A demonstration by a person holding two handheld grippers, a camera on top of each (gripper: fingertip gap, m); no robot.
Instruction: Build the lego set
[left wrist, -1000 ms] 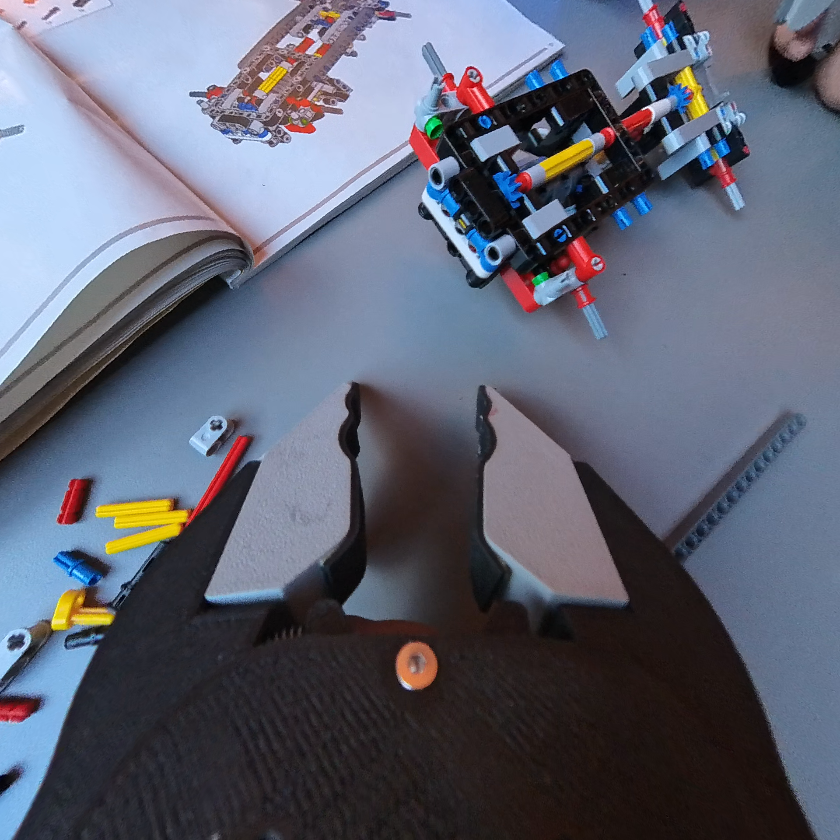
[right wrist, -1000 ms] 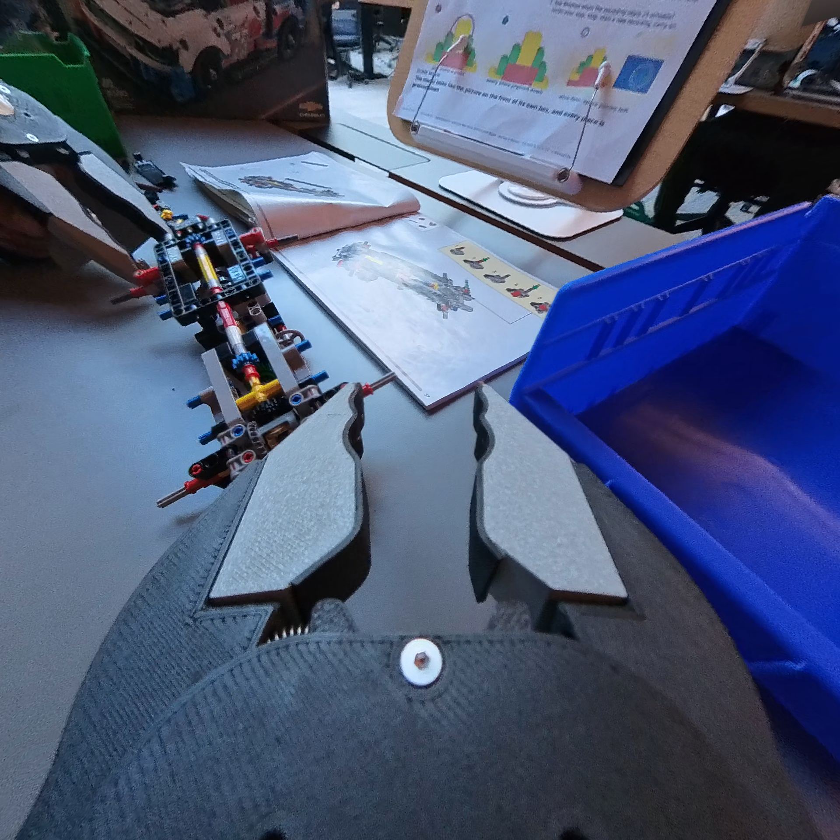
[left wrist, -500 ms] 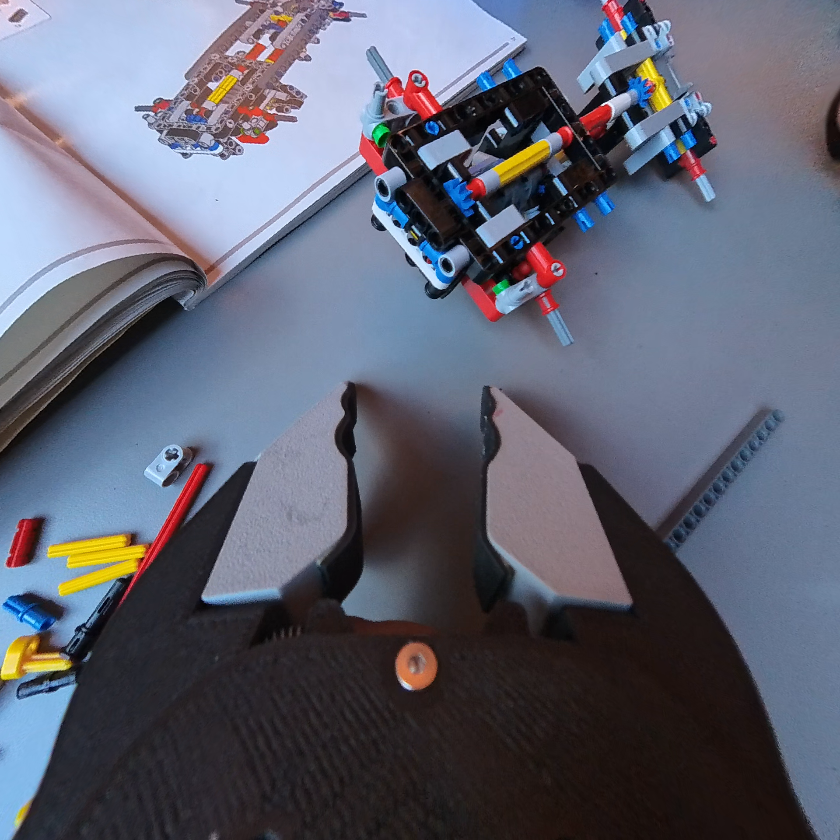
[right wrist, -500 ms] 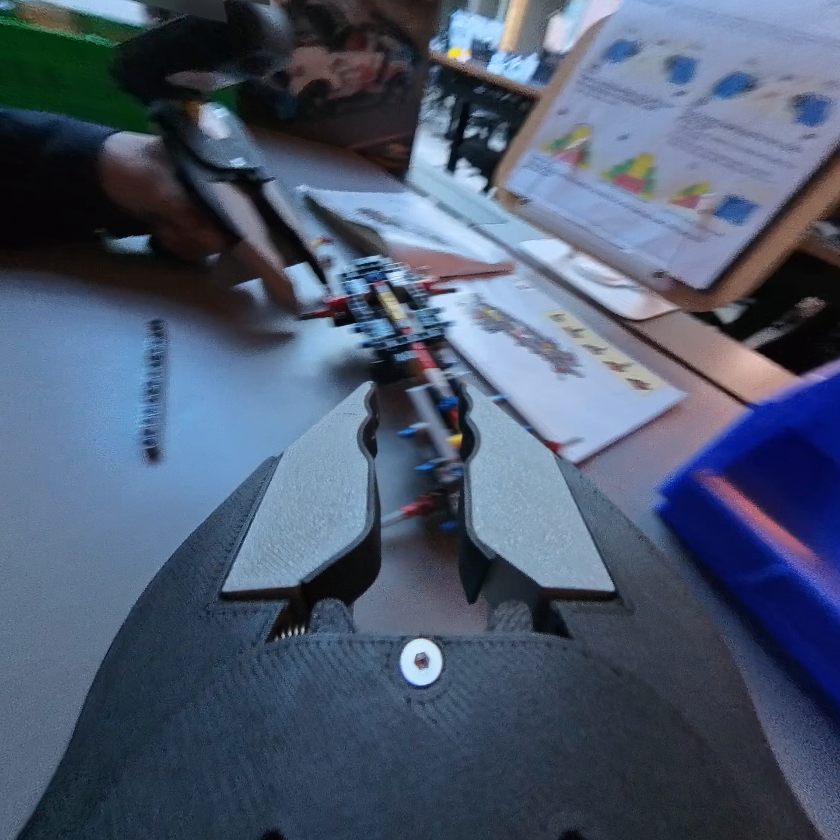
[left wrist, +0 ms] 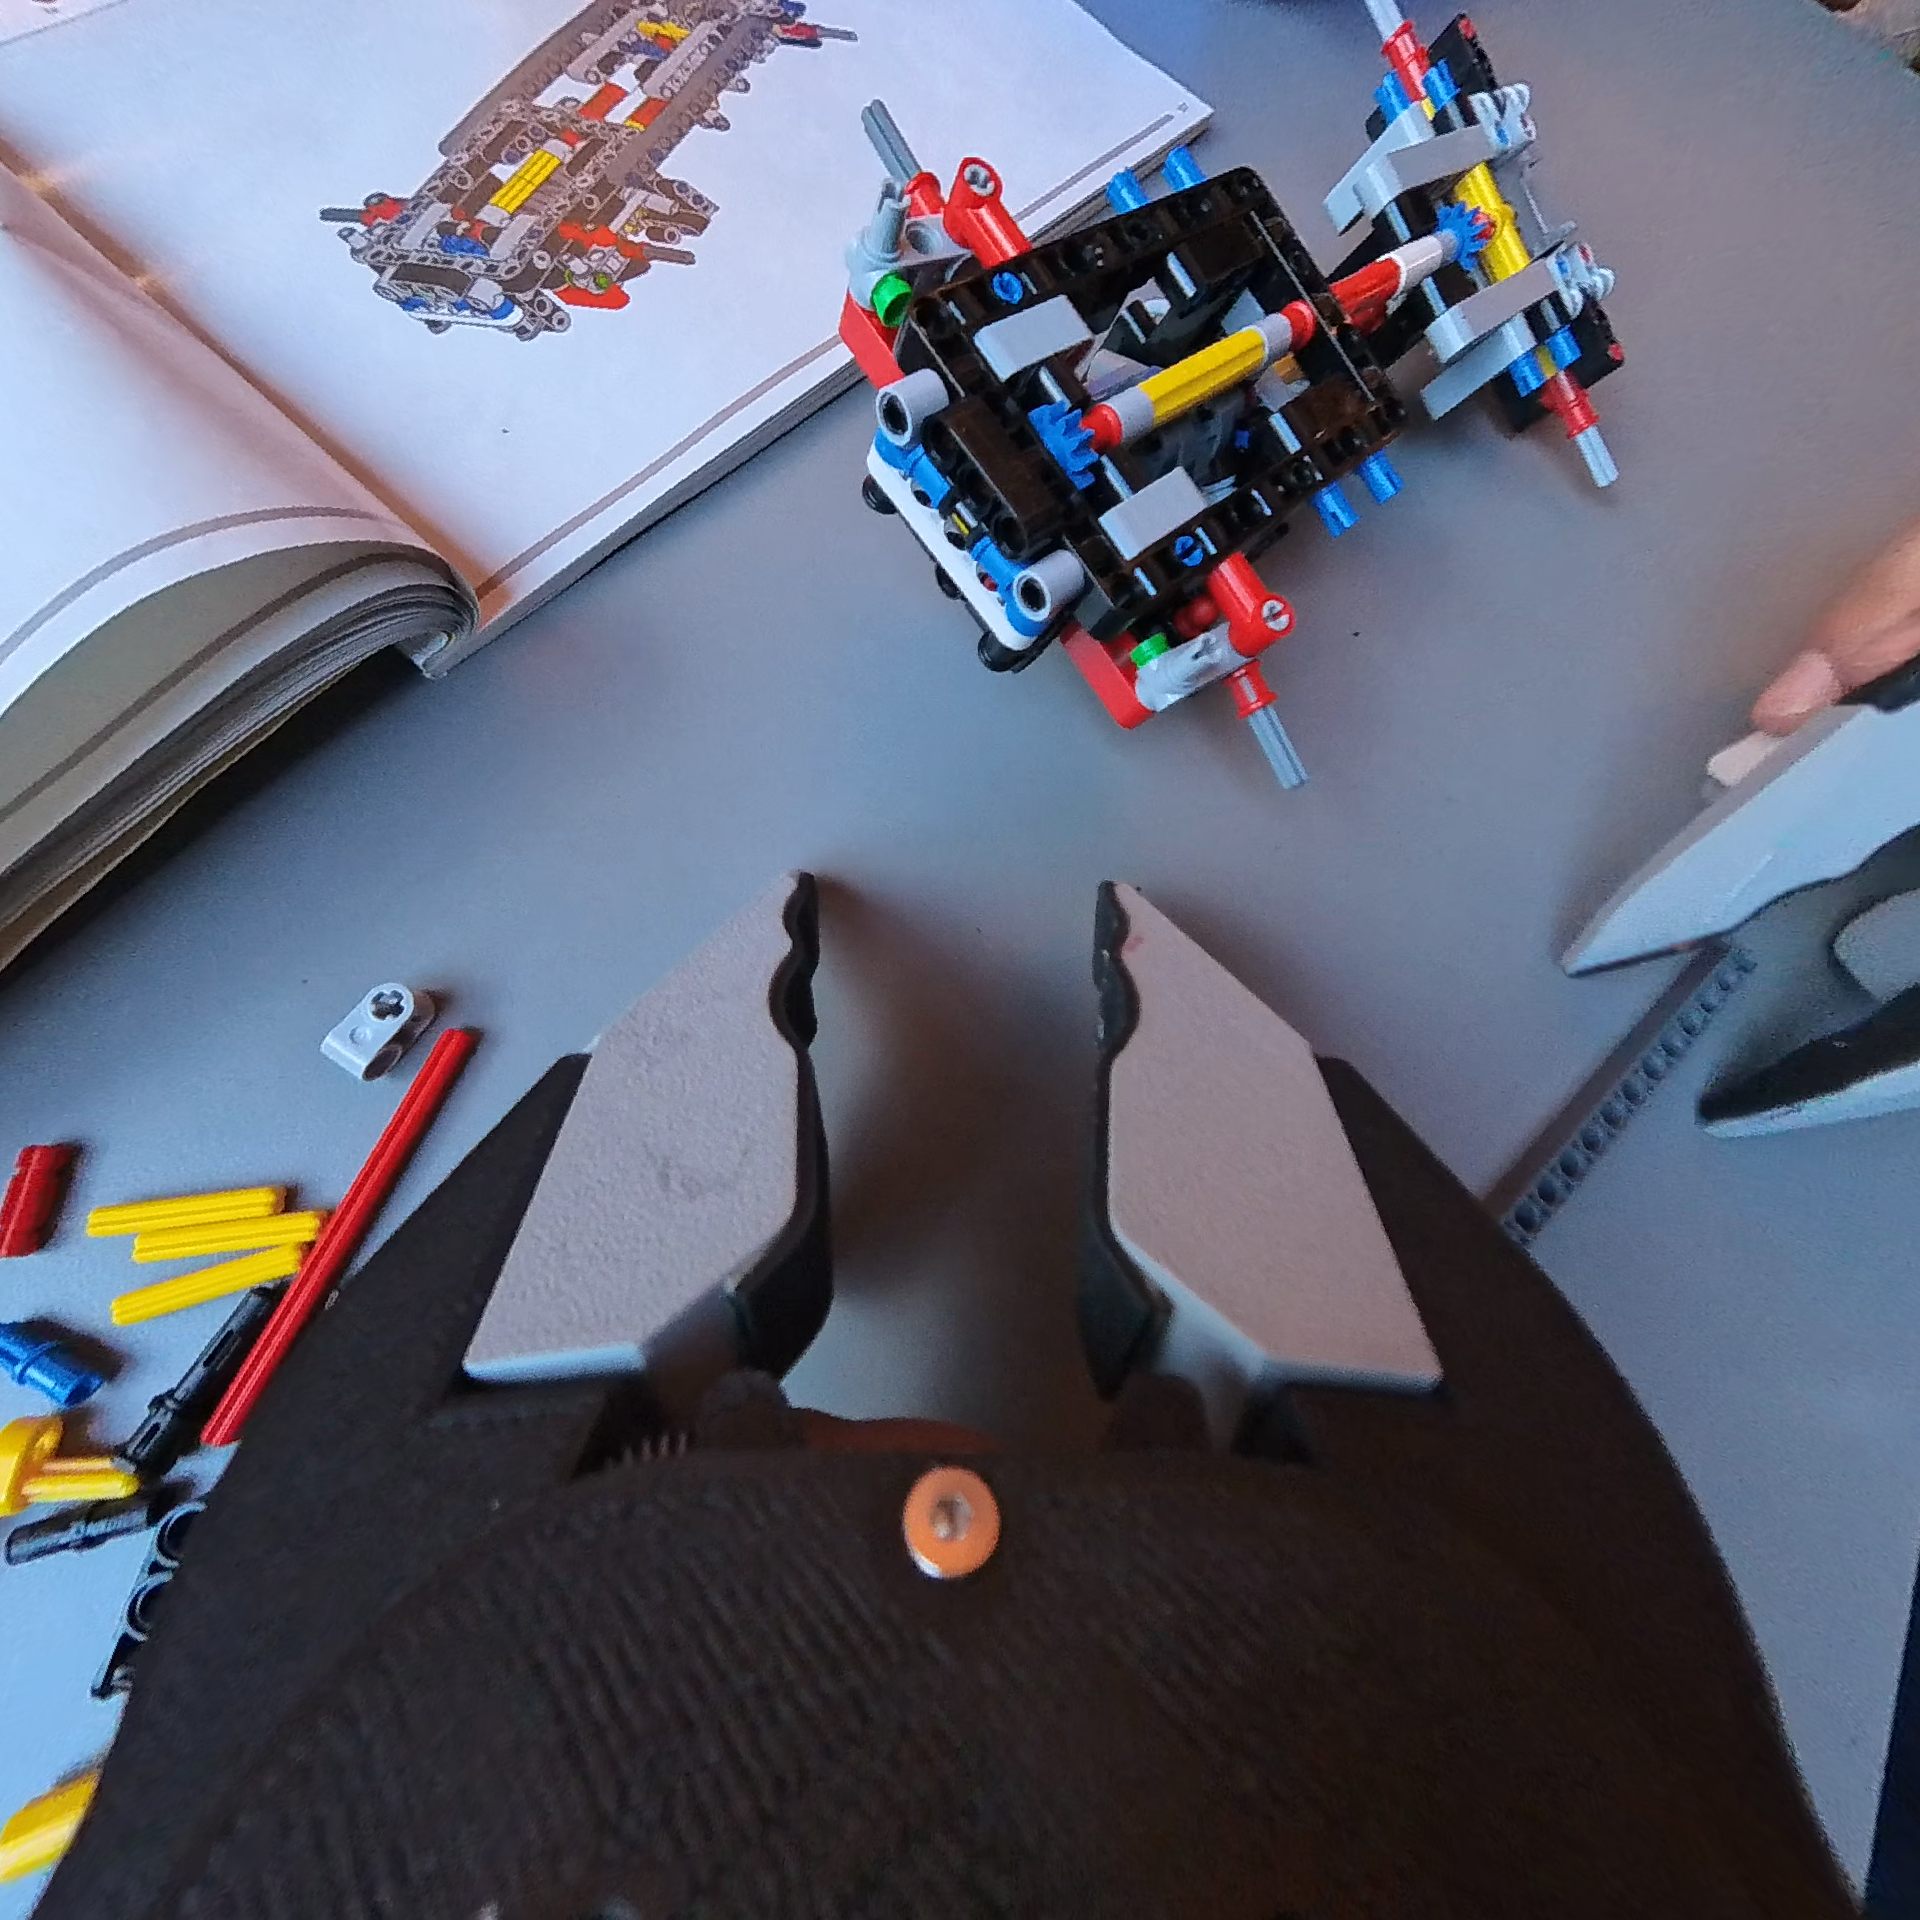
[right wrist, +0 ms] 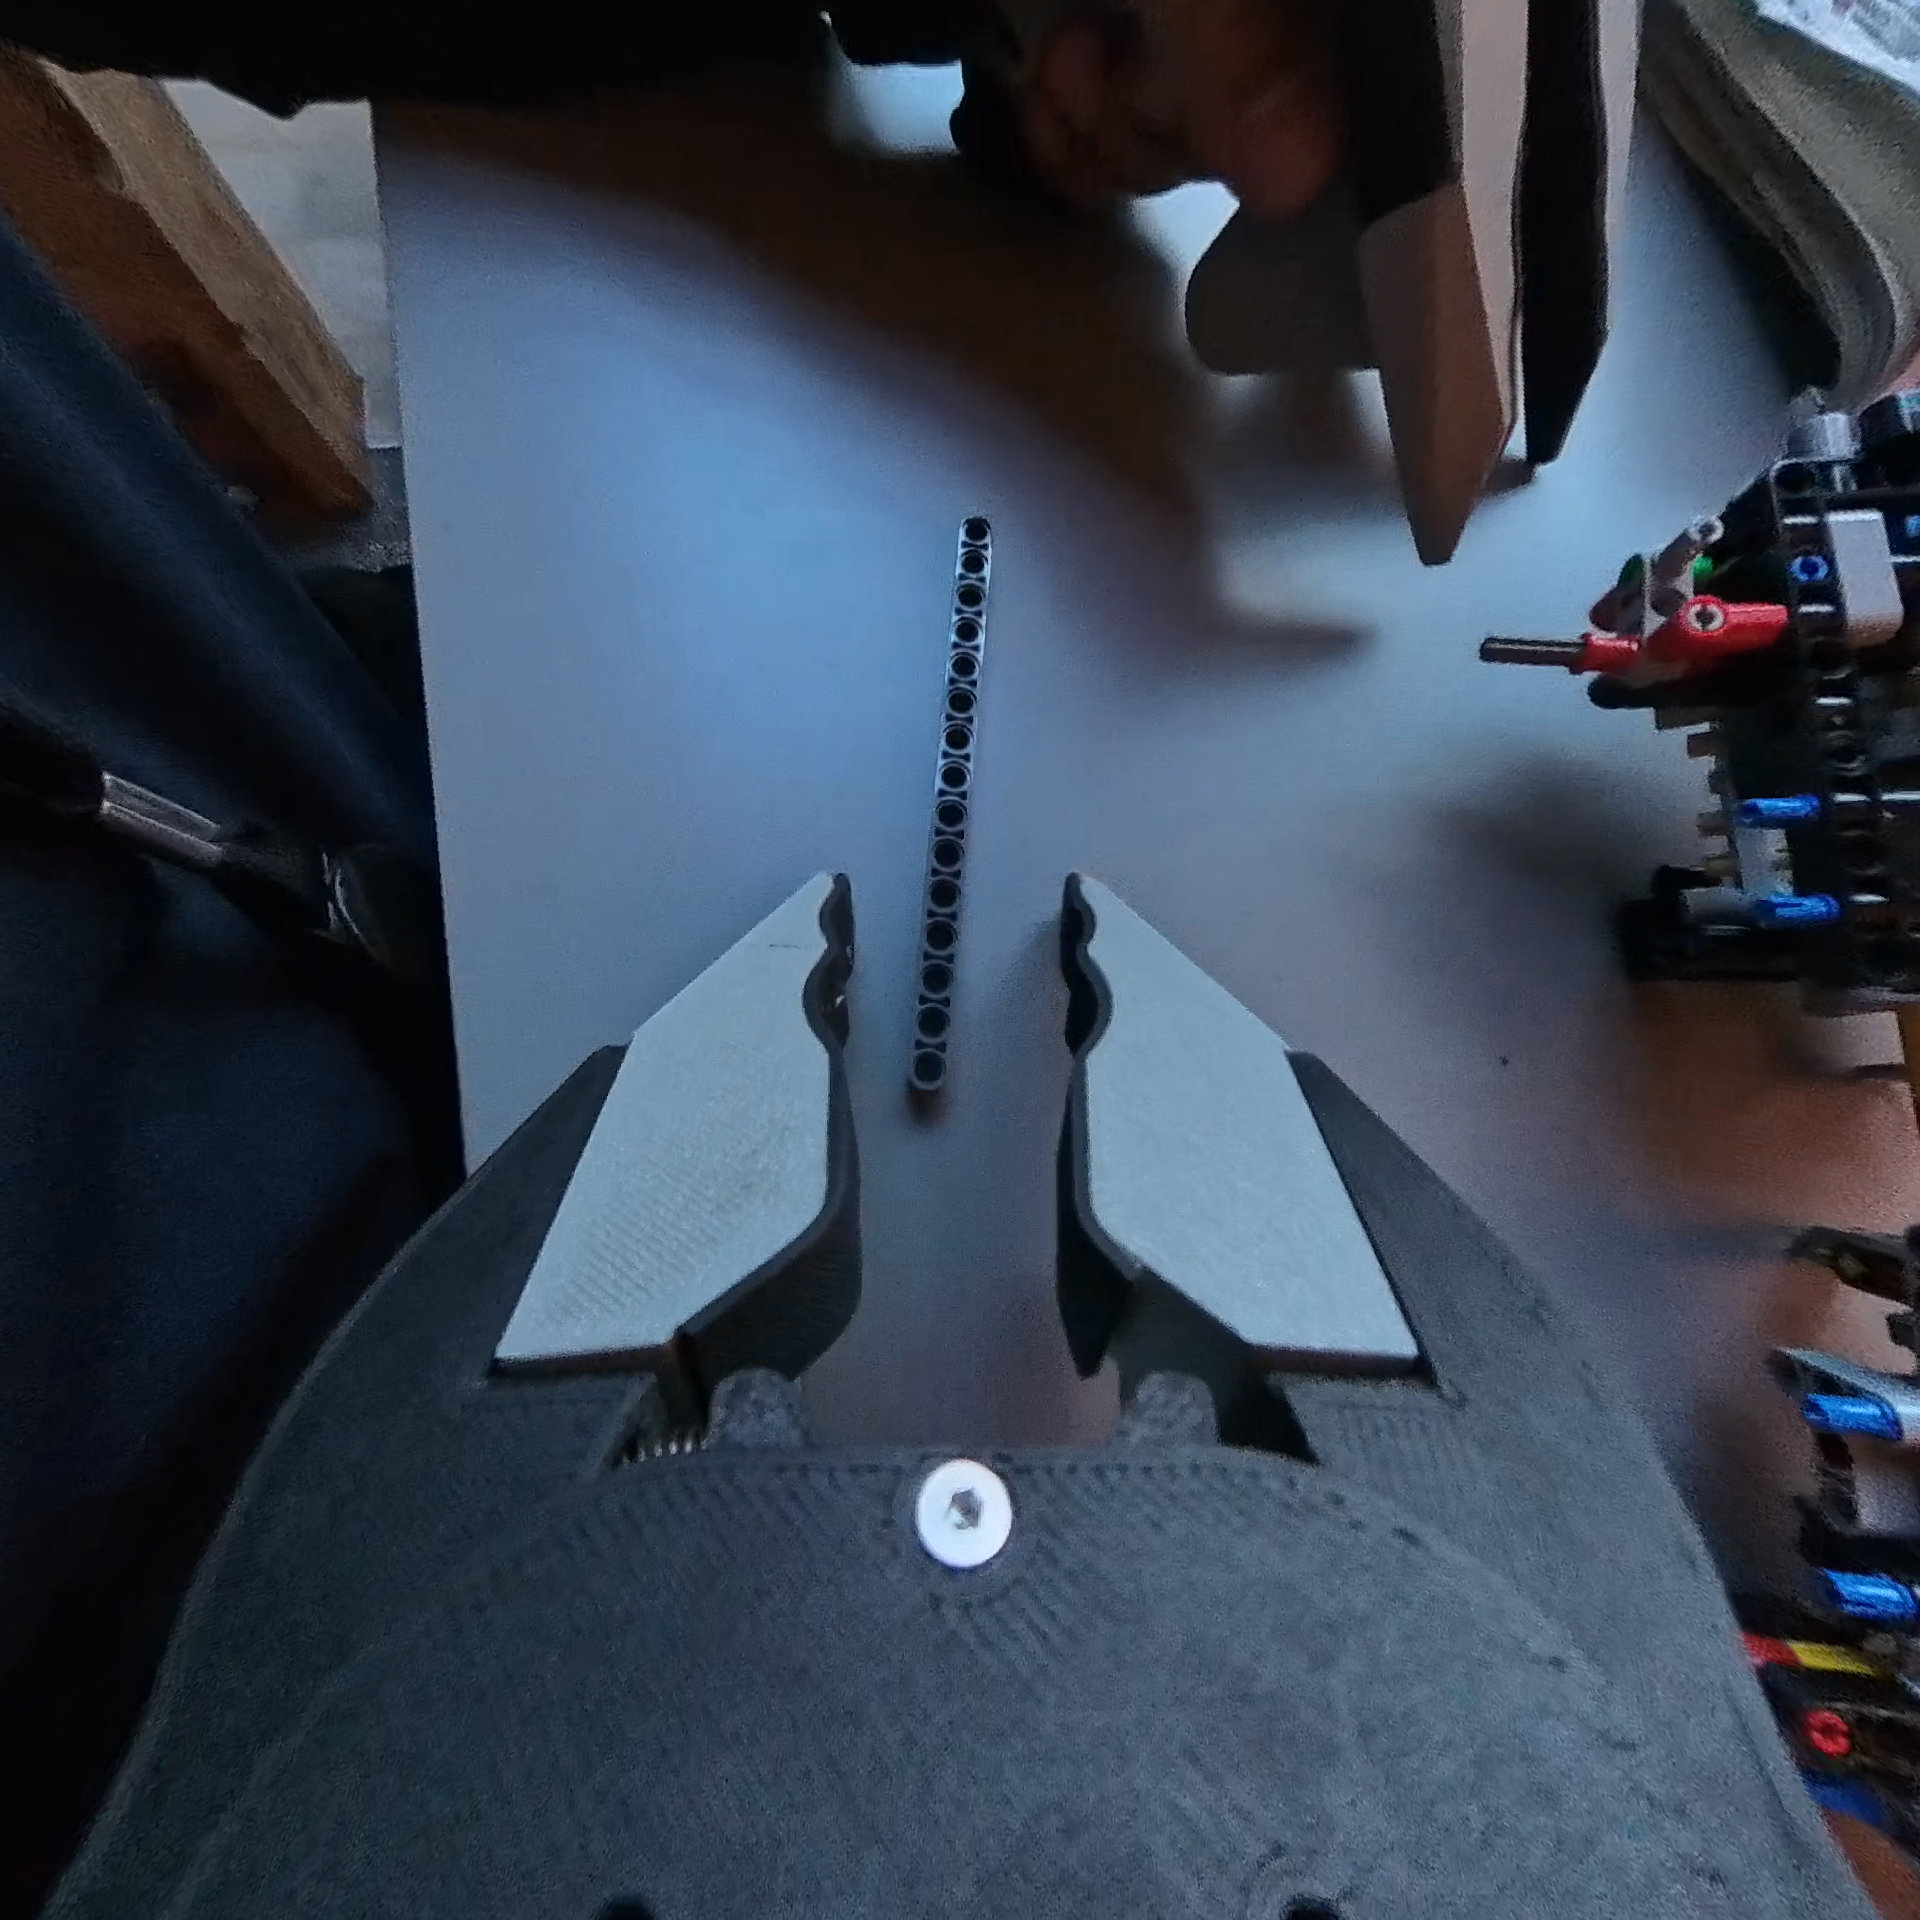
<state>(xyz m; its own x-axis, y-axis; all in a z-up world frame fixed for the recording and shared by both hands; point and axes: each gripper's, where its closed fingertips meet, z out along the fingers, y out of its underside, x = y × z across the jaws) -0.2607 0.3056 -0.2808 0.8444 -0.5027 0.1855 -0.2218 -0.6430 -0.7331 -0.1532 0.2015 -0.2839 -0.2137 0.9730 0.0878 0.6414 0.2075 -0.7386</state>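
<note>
In the left wrist view, loose pieces are lying at about nine o'clock on the grey table (left wrist: 727, 748): three yellow axles (left wrist: 197, 1242), a long red axle (left wrist: 343, 1236), a small grey connector (left wrist: 376, 1029) and a blue pin (left wrist: 47, 1361). An open instruction booklet (left wrist: 364, 364) is spreading across ten to eleven o'clock. The left gripper (left wrist: 956, 904) is hanging over bare table with its jaws standing wide apart and nothing between them. At about one o'clock a partly built brick chassis (left wrist: 1164, 416) is sitting well apart from its fingertips. At three o'clock the right gripper (left wrist: 1704, 935) is reaching in over a long grey perforated beam (left wrist: 1621, 1101).

In the right wrist view, that gripper (right wrist: 956, 894) is pointing down at the table with the beam (right wrist: 951, 810) lying flat, its near end sitting between the moderately open jaws, a clear gap on both sides, neither pad pressing. The chassis (right wrist: 1787, 748) is showing at three o'clock.
</note>
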